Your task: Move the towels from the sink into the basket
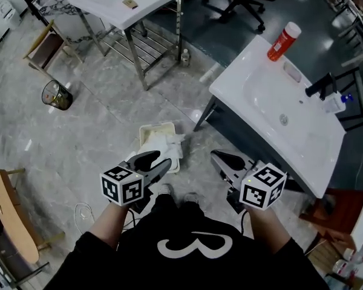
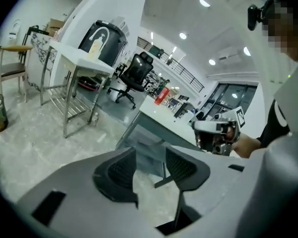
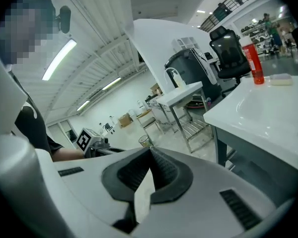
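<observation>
**Towels heaped in floor basket beside sink**

White towels (image 1: 163, 145) lie piled in a pale basket (image 1: 150, 127) on the marble floor (image 1: 97, 132), near the foot of the white sink (image 1: 260, 89) (a red bottle (image 1: 284, 41) stands on its rim). The left gripper (image 1: 157, 160) hangs over the basket's near edge, jaws partly apart with nothing between them. The right gripper (image 1: 218, 157), just beside it, has its jaws closed together, empty.

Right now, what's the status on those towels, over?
Left gripper open, empty; right gripper shut, empty. White towels in cream plastic basket on floor. White sink basin: no towels seen. Nothing in the way.
</observation>
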### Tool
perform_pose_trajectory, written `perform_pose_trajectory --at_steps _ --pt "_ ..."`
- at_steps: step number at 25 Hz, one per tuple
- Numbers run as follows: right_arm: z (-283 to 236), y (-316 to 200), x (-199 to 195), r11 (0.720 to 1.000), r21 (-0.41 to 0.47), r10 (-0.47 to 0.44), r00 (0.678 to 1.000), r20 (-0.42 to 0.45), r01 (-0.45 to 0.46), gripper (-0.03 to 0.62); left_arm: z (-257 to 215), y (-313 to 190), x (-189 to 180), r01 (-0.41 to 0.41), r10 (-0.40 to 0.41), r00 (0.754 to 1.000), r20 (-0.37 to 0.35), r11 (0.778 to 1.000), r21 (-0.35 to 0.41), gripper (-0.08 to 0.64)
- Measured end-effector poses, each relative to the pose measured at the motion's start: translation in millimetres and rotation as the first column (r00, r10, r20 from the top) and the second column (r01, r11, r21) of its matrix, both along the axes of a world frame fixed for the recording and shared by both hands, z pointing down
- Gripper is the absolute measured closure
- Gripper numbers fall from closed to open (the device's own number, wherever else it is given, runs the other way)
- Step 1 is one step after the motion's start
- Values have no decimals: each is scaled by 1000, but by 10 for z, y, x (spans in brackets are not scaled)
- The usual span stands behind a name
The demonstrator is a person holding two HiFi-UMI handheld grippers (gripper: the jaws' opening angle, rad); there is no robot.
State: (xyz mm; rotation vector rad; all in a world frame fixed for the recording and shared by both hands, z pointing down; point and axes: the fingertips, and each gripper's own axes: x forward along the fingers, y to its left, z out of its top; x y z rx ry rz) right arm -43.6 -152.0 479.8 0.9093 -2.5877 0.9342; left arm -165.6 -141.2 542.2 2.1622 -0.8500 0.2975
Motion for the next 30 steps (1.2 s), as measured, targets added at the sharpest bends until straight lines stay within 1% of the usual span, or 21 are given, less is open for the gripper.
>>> perform_pose_trajectory --at_steps 3,4,6,9,13,17,20,22,25,30 --pt "-253 77 -12 998 50 -34 999 33 33 589 -580 68 117 41 -36 998 -42 993 113 488" --pt "-340 106 -23 996 69 -50 998 42 47 589 -763 90 150 57 -49 997 -58 987 151 517" --pt "-533 178 -48 990 116 -88 994 62 81 589 -1092 149 217 82 -65 994 -85 973 217 536" --pt "-886 326 -51 972 196 -148 984 98 127 589 -1533 295 332 97 -67 992 -111 949 300 552" --pt "-1301 513 16 943 289 -210 969 128 166 589 -2004 509 499 86 -37 990 -136 921 379 554" --pt "-1631 651 78 922 346 -242 956 168 172 589 -2300 670 595 76 -19 991 -131 892 446 554" --pt "-1801 697 86 900 398 -258 952 162 176 589 -2444 718 635 73 -14 993 -121 865 496 554" --pt "-1837 703 95 893 415 -262 952 160 176 589 -2480 729 655 71 -13 993 -114 852 518 554" --pt "-1812 695 93 887 425 -266 952 152 180 589 -2449 684 648 71 -29 996 -87 843 534 554" --pt "-1716 642 71 886 425 -269 953 137 188 589 -2359 610 657 69 -35 997 -72 845 531 554"
